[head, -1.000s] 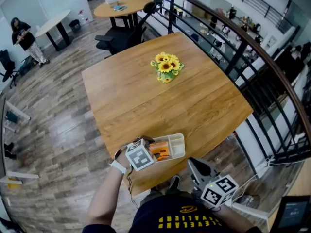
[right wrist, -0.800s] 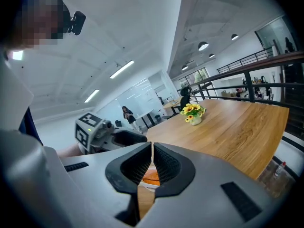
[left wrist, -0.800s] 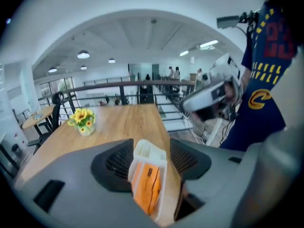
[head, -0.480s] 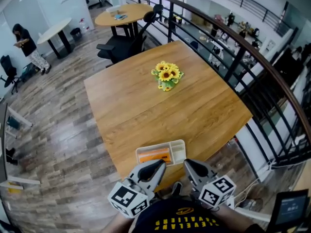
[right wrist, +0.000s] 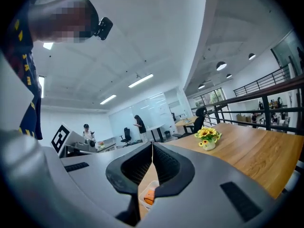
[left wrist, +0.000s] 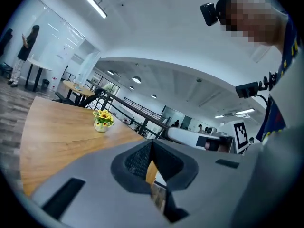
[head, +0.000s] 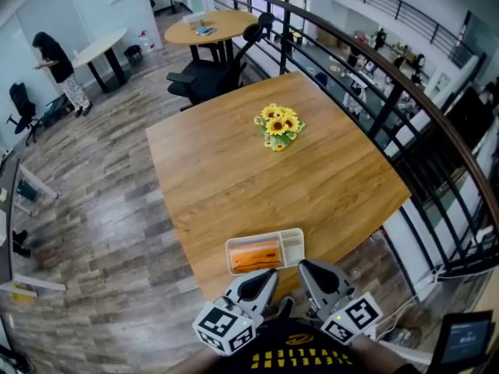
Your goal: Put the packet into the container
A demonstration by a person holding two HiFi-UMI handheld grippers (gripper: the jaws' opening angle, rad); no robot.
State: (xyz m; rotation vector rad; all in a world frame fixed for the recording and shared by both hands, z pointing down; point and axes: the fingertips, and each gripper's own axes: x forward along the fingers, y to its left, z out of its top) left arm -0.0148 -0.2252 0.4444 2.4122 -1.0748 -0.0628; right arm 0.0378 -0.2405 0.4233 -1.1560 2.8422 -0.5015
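An orange packet lies inside the white divided container at the near edge of the wooden table. Both grippers are held close to my body, off the table and just below the container. My left gripper is shut with nothing between its jaws, and its tip points along the table. My right gripper is shut too and holds nothing. Past its closed jaws a bit of the orange packet shows low down.
A small pot of sunflowers stands toward the far side of the table. A black railing runs along the right. Office chairs and round tables stand beyond, and a person stands at the far left.
My left gripper has let go of the packet in the container, drawn back off the table toward my body and shut. The right gripper has hardly moved.
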